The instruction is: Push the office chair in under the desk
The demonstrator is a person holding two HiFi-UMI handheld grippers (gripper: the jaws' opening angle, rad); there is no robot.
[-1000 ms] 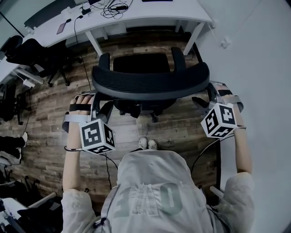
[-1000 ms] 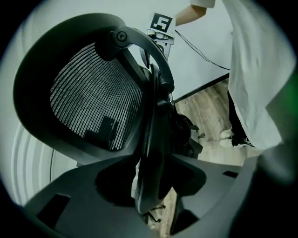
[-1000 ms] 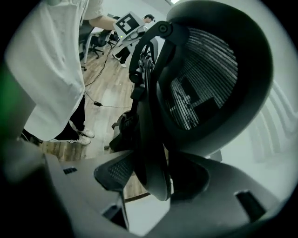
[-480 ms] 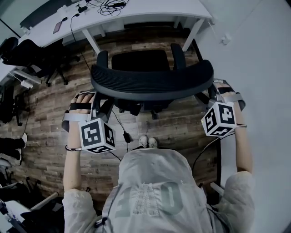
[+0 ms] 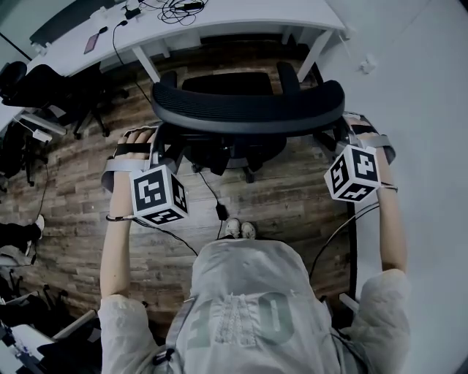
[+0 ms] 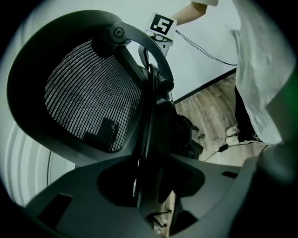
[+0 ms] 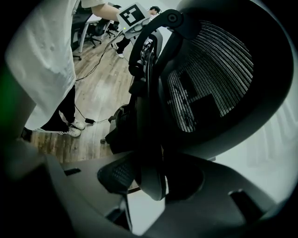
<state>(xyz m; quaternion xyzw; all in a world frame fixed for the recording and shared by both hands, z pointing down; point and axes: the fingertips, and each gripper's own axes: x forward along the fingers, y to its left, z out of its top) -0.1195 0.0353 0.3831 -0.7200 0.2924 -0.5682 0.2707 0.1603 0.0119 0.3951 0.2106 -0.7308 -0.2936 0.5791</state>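
The black office chair, with its curved mesh backrest (image 5: pixel 248 109), faces the white desk (image 5: pixel 219 22); its seat (image 5: pixel 227 82) lies partly under the desk's front edge. My left gripper (image 5: pixel 162 150) is at the backrest's left end and my right gripper (image 5: pixel 336 139) at its right end. In the left gripper view the backrest's frame edge (image 6: pixel 151 116) runs down between the jaws of the left gripper (image 6: pixel 149 186), which are shut on it. The right gripper view shows the same: the frame edge (image 7: pixel 149 139) is clamped in the right gripper (image 7: pixel 149 179) beside the mesh (image 7: pixel 209 79).
A pale wall (image 5: pixel 424 88) runs close along the right. Other black chairs (image 5: pixel 51 84) stand at the left by a second desk. A cable with a power adapter (image 5: pixel 221 212) lies on the wood floor by the person's shoes (image 5: pixel 240 229). Desk legs (image 5: pixel 150 69) flank the chair.
The chair has rolled forward toward the desk, and both grippers went with it. The seat now reaches further under the desk edge. The floor cable has come into view.
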